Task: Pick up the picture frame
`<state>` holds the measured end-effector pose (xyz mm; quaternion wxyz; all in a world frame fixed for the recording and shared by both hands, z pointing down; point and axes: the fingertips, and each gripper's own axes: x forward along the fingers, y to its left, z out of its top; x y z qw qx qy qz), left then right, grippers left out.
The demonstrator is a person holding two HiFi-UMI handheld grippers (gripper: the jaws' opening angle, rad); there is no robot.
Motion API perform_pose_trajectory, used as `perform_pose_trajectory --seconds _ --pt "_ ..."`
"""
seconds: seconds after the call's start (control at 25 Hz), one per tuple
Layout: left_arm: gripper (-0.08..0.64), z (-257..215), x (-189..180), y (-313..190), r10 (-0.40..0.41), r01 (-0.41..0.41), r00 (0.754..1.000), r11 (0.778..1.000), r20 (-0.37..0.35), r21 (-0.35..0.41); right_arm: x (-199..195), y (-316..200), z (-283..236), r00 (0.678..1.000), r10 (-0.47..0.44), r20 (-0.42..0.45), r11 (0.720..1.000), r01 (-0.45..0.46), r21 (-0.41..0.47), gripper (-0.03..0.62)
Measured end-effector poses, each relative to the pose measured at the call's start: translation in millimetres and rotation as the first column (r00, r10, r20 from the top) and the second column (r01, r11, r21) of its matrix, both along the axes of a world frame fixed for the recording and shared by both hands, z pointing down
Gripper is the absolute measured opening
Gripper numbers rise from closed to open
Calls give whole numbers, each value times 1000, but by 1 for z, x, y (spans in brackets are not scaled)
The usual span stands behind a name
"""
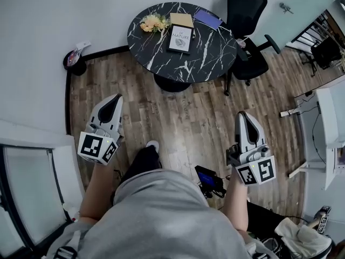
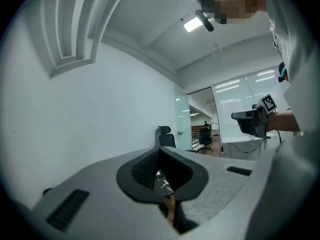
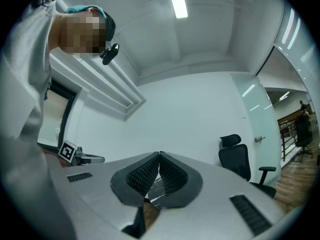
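Observation:
The picture frame point(image 1: 180, 39), black-edged with a white print, lies on the round black marble table point(image 1: 210, 58) at the far end of the room. Both grippers are held well short of the table, over the wood floor, pointing toward it. My left gripper point(image 1: 114, 101) is shut with nothing in it; its tips meet in the left gripper view point(image 2: 160, 150). My right gripper point(image 1: 243, 116) is also shut and empty, its pads closed together in the right gripper view point(image 3: 159, 155). A sliver of the marble top shows through each gripper's pad gap.
On the table are yellow flowers point(image 1: 153, 22), a tan book point(image 1: 181, 19) and a purple notebook point(image 1: 208, 19). A black office chair point(image 1: 247, 26) stands at its right. A dark bin point(image 1: 75, 61) sits by the wall; a white desk point(image 1: 330, 128) is at right.

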<state>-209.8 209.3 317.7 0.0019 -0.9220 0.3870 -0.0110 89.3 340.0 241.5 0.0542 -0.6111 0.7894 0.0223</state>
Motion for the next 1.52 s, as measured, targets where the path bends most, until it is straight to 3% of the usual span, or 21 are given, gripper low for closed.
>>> perform_pose_trajectory --seconds 0.76,1.52 --pt "6 7 -6 -129 81 -81 997 997 -4 0 -22 -114 7 997 68 26 998 -68 6 26" --pt "6 23 -14 -159 84 -84 997 996 -2 -27 -28 -147 20 998 63 23 998 -62 -30 26"
